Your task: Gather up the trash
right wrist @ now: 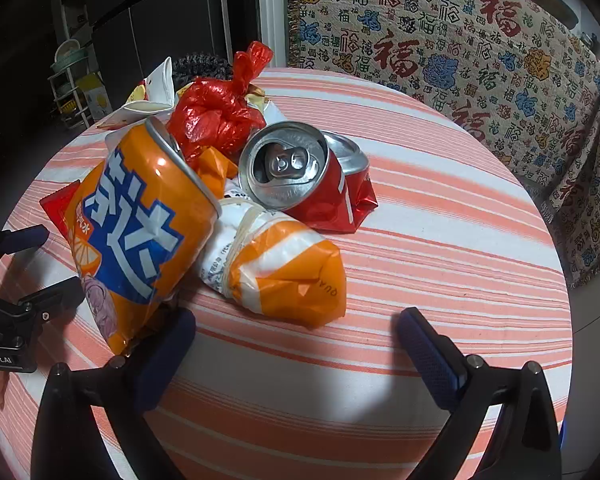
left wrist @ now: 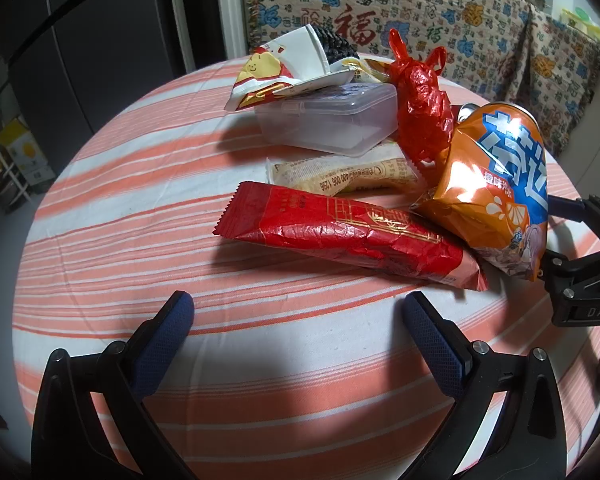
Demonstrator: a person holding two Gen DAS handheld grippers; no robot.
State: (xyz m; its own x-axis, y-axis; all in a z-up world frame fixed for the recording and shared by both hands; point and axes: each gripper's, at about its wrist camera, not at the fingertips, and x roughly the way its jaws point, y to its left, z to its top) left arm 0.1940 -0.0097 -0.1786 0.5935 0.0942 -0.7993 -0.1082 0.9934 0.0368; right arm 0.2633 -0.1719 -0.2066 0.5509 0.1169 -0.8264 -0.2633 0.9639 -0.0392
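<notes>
Low over the striped tablecloth [left wrist: 100,280], the left gripper [left wrist: 298,312] points toward the pile of trash with its blue-padded fingers [left wrist: 168,332] spread wide and nothing between them; the long red wrapper [left wrist: 340,236] lies just ahead of its tips. Over on the other side, the right gripper [right wrist: 296,326] hovers at a similar low angle, its jaws likewise spread apart and holding nothing, its left pad [right wrist: 168,344] just beside or touching the bottom edge of the crushed orange soda can [right wrist: 140,232], which leans tilted on the heap. Beside that can lies a white-and-orange bag [right wrist: 284,272] bound with a rubber band, and behind it a dented red can [right wrist: 300,176] on its side, its opened top facing the camera. A knotted red plastic bag [right wrist: 216,116] stands further back, near a clear plastic box [left wrist: 324,116] with wrappers on its lid.
</notes>
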